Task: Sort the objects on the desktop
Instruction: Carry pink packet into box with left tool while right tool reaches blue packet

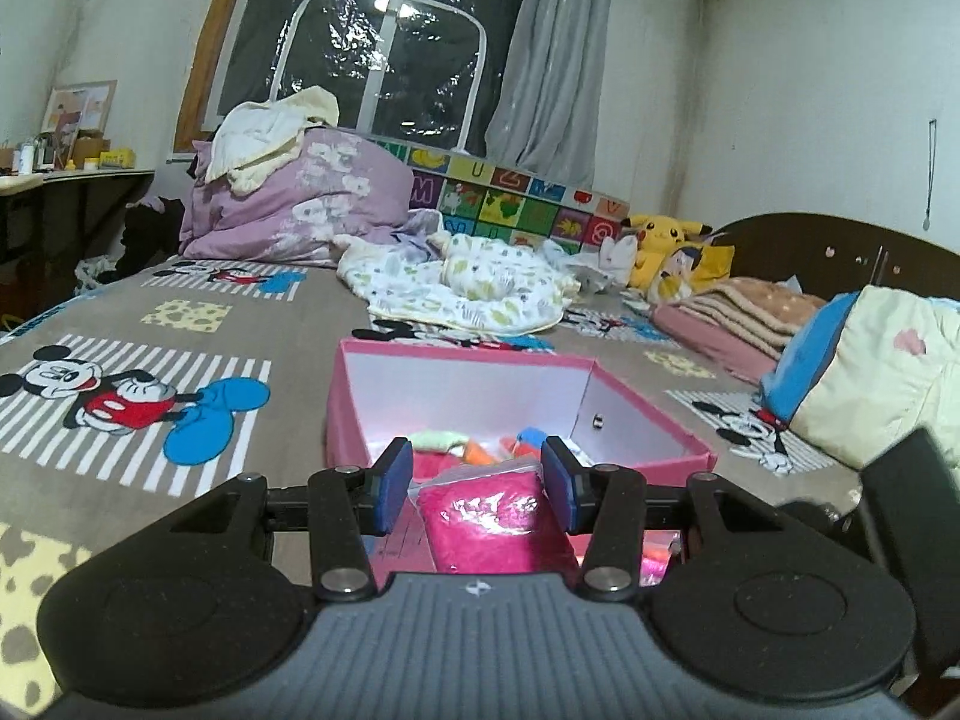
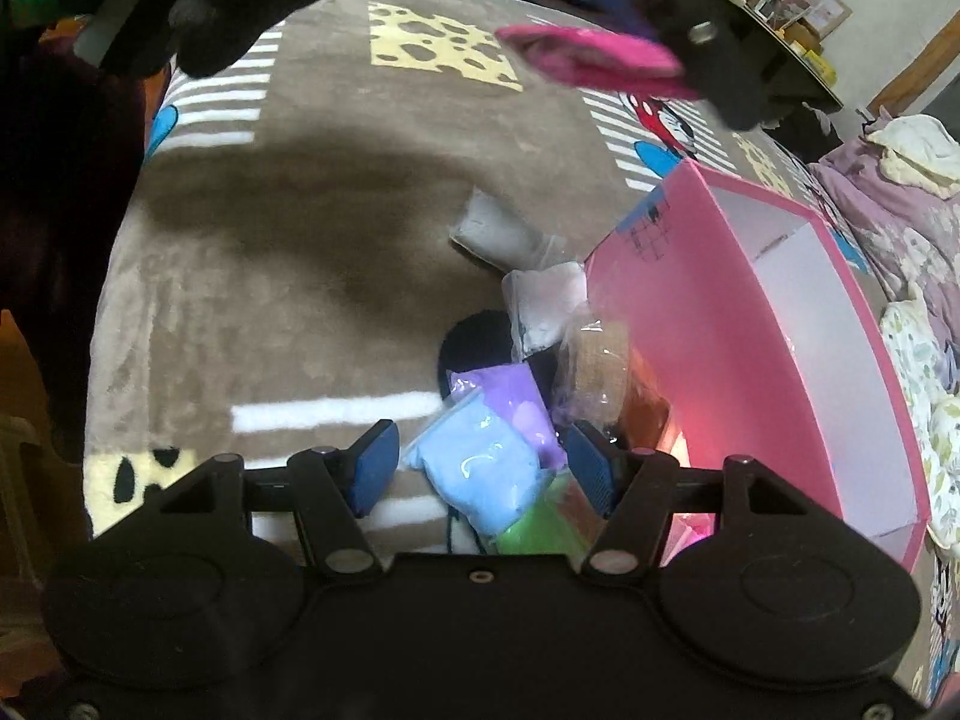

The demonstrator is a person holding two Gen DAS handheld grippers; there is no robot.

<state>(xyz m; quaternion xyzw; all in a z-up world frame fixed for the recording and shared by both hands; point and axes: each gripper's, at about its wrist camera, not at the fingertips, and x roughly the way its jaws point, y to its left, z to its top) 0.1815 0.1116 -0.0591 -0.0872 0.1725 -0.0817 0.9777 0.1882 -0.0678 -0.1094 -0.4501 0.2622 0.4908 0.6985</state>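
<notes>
The left gripper [image 1: 478,483] is held up off the bed and pointed toward the window, its blue pads [image 1: 393,483] pressed against the two sides of a magenta bag [image 1: 489,519], a clear plastic pouch stuffed with bright pink material; from the right wrist view the same magenta bag [image 2: 591,60] hangs in the air at the far side, pinched in the dark fingers above the blanket. The right gripper [image 2: 483,468] is tipped downward over a heap of pouches beside the box, its jaws spread wide with a light blue bag [image 2: 474,471] lying between them, neither pad closed on it. Just past it sit a purple bag [image 2: 510,399], a green bag [image 2: 537,531] nearer the camera, a tan bag [image 2: 597,375], a white bag [image 2: 543,303] and, a little apart to the far left, a grey bag [image 2: 495,228]. The pink box [image 1: 651,414] stands open on the Mickey Mouse blanket [image 1: 288,336] just beyond the left gripper, white inside, and it holds a few small pouches at the bottom: pale green, orange and blue can be made out. Along the far side of the bed an alphabet play mat [image 1: 516,201] shows big letters, among them U, Z and M. A Pikachu plush [image 1: 657,240] sits at its right end.
</notes>
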